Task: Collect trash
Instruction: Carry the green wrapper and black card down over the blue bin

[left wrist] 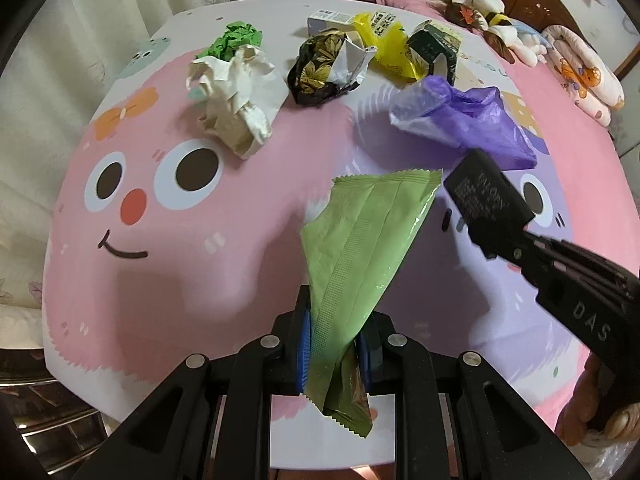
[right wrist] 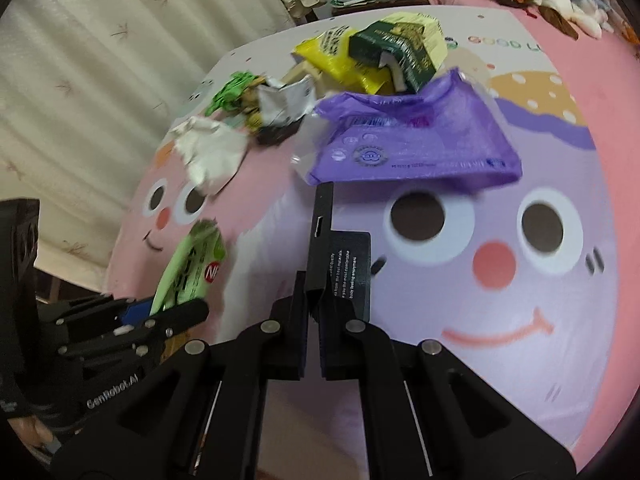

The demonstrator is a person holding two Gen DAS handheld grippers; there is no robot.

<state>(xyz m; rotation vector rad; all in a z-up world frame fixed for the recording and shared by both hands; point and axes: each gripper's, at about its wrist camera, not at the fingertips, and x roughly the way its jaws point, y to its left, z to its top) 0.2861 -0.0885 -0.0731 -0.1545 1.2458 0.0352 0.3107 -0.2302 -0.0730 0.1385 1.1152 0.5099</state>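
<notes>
Trash and claws, counted

Two claws: left claw (left wrist: 334, 354) and right claw (right wrist: 314, 312); one green wrapper (left wrist: 360, 248), one black box (left wrist: 486, 196), one purple bag (left wrist: 464, 116), one yellow bag (left wrist: 386, 44), one white paper wad (left wrist: 234, 92), one green paper wad (left wrist: 234, 38)

Trash scattered on the bed, two pieces lifted.
We see a green wrapper (left wrist: 360, 248) and a black box (right wrist: 344, 268) held up; a purple bag (right wrist: 412, 144), crumpled white paper (left wrist: 236, 96) and a yellow bag (left wrist: 386, 40) lie toward the far edge.

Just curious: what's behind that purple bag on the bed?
Behind the purple bag sit a dark green box and a yellow bag. Their lower parts are hidden by it.
</notes>
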